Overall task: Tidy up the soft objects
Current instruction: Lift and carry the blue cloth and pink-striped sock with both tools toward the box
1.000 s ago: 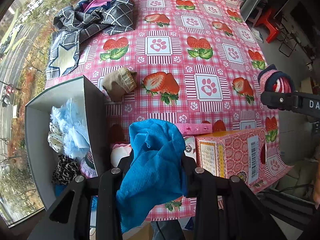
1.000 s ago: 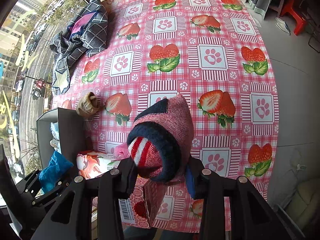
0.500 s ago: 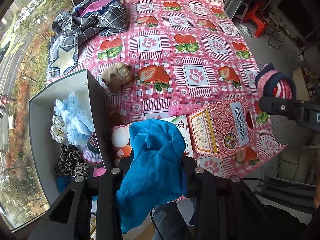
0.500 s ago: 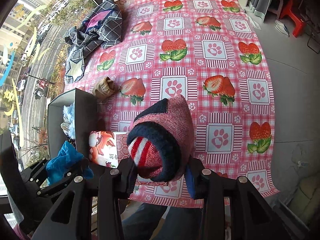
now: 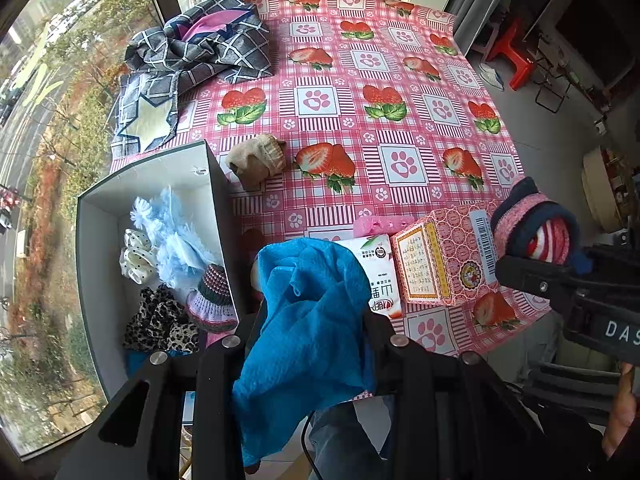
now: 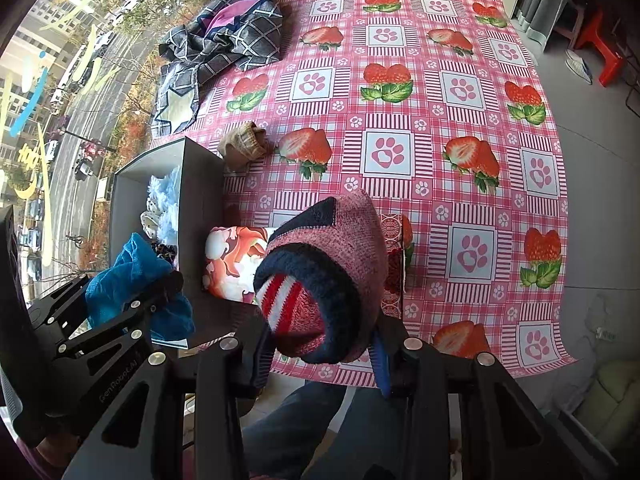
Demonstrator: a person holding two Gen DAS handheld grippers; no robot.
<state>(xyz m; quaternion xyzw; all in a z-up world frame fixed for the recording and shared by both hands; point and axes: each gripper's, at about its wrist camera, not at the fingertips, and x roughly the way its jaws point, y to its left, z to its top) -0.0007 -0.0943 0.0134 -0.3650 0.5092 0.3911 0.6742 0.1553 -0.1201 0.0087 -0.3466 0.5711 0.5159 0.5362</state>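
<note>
Clamping a crumpled blue cloth (image 5: 308, 320) between its two fingers, the left gripper (image 5: 310, 344) hangs above the near edge of the worktop (image 5: 400, 92), which is covered in a pink check pattern of strawberries and paw prints. The cloth bulges up past the fingertips and drapes down between the black arms. Just to the left of this gripper and below it sits an open grey box (image 5: 96, 240) holding a fluffy light-blue piece (image 5: 176, 232), a white dotted item (image 5: 136, 256), a leopard-print fabric (image 5: 160, 324) and a small knitted hat (image 5: 214, 296). Ahead of the gripper, a tan sock (image 5: 258, 158) lies on the worktop, close to the box's far corner. Farther ahead and to the left, a grey plaid garment (image 5: 200, 56) is heaped near the window. Just ahead and to the right lie a white printed packet (image 5: 378, 268) and a pink patterned carton (image 5: 444, 256), side by side and touching.

The right gripper (image 6: 324, 344) is closed on a pink knitted hat (image 6: 332, 276) with a navy brim and red and white stripes inside; the hat stands up from between the fingers and hides part of the carton beyond it. In the right wrist view the left gripper and its blue cloth appear to the left, next to the grey box. In the left wrist view the right gripper and its hat show at the right, beyond the carton.
</note>
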